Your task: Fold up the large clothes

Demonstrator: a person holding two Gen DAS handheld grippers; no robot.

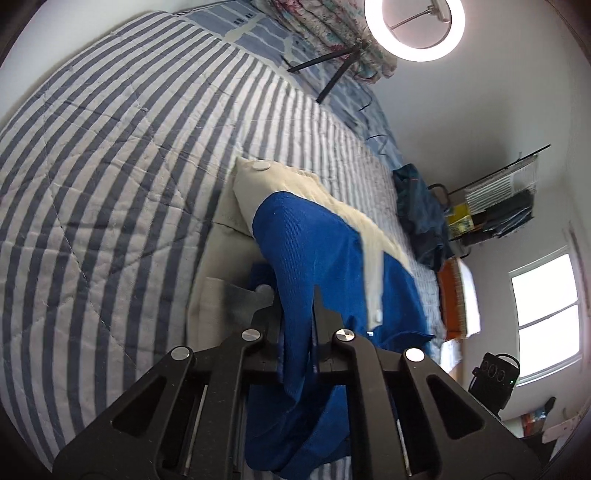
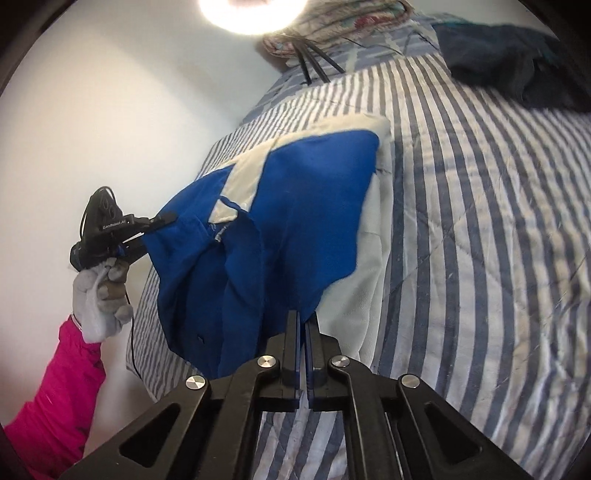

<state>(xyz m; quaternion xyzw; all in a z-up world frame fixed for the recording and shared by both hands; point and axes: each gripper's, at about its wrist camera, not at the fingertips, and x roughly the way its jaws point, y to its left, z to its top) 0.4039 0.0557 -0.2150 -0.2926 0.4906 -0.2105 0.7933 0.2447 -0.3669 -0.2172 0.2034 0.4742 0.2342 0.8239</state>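
A large blue and cream garment (image 1: 314,251) lies on a striped bed quilt (image 1: 110,184), its near edge lifted. My left gripper (image 1: 295,295) is shut on a fold of the blue cloth, which hangs between its fingers. In the right wrist view the garment (image 2: 303,206) is held up at two points. My right gripper (image 2: 303,321) is shut on its blue lower edge. The left gripper (image 2: 162,219) shows at the left, held by a gloved hand, pinching the other blue corner. The cream part lies flat on the quilt (image 2: 480,258).
A ring light (image 1: 413,26) on a tripod stands at the bed's far end by a floral blanket (image 1: 332,26). A dark blue clothes pile (image 1: 421,218) and an orange and white stack (image 1: 460,295) lie on the bed's right side. A shelf (image 1: 498,206) stands by the wall.
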